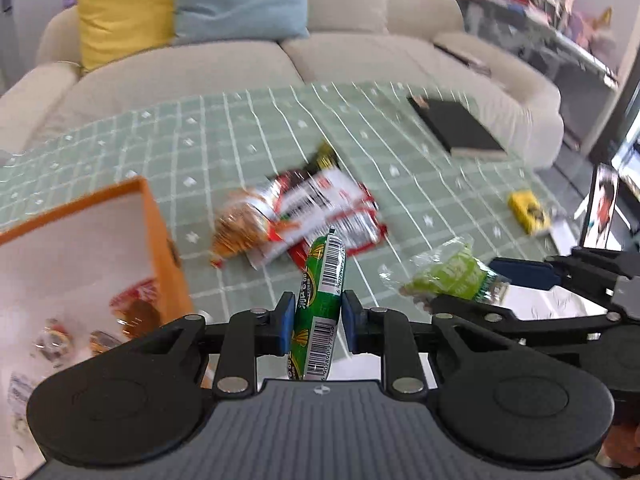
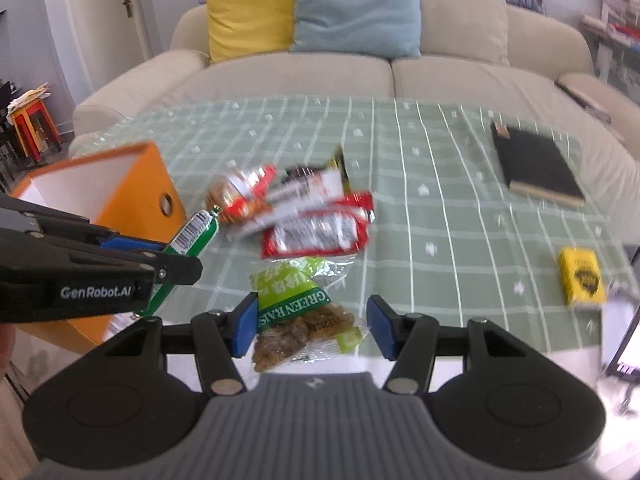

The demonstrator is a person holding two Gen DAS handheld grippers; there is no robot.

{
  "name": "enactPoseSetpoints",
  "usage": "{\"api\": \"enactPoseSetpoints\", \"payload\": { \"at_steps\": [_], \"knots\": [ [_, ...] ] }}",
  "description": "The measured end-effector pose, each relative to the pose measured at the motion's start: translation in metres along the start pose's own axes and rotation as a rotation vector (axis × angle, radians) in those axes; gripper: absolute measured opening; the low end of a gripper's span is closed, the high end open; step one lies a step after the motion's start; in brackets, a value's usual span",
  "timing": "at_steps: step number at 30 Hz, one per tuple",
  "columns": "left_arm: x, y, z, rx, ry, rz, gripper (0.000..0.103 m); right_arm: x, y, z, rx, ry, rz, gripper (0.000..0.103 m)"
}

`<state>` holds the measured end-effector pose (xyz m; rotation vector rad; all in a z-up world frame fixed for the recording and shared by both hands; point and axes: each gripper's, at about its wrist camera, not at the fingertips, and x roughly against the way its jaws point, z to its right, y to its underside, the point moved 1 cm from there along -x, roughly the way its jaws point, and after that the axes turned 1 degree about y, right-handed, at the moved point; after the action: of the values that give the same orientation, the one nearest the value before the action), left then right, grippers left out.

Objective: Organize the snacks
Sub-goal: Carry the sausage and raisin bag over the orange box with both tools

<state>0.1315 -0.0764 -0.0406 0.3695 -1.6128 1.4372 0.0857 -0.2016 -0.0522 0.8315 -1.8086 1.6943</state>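
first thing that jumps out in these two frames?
Both grippers carry green snacks: the left gripper is shut on a green sausage stick, and a green raisin pack sits between the right gripper pads, though contact on its right side is unclear. Left of them stands an open orange box, and a heap of red-and-white snack packets lies mid-table on the green checked cloth.

I read "GREEN RAISIN" on the raisin packet (image 2: 304, 320) between my right fingers; "GenRobot.AI" marks the left gripper (image 2: 176, 258).
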Motion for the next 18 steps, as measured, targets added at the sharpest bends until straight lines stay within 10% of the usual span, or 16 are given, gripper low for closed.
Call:
{"api": "enactPoseSetpoints", "payload": {
  "at_steps": [7, 18],
  "knots": [
    [0.031, -0.001, -0.049, 0.133, -0.075, 0.05, 0.027, 0.026, -0.034, -0.037, 0.097, -0.014, 0.032, 0.056],
    [0.062, 0.025, -0.143, 0.279, -0.22, 0.043, 0.027, 0.014, -0.081, -0.125, 0.165, -0.264, 0.051, 0.056]
  ]
}}
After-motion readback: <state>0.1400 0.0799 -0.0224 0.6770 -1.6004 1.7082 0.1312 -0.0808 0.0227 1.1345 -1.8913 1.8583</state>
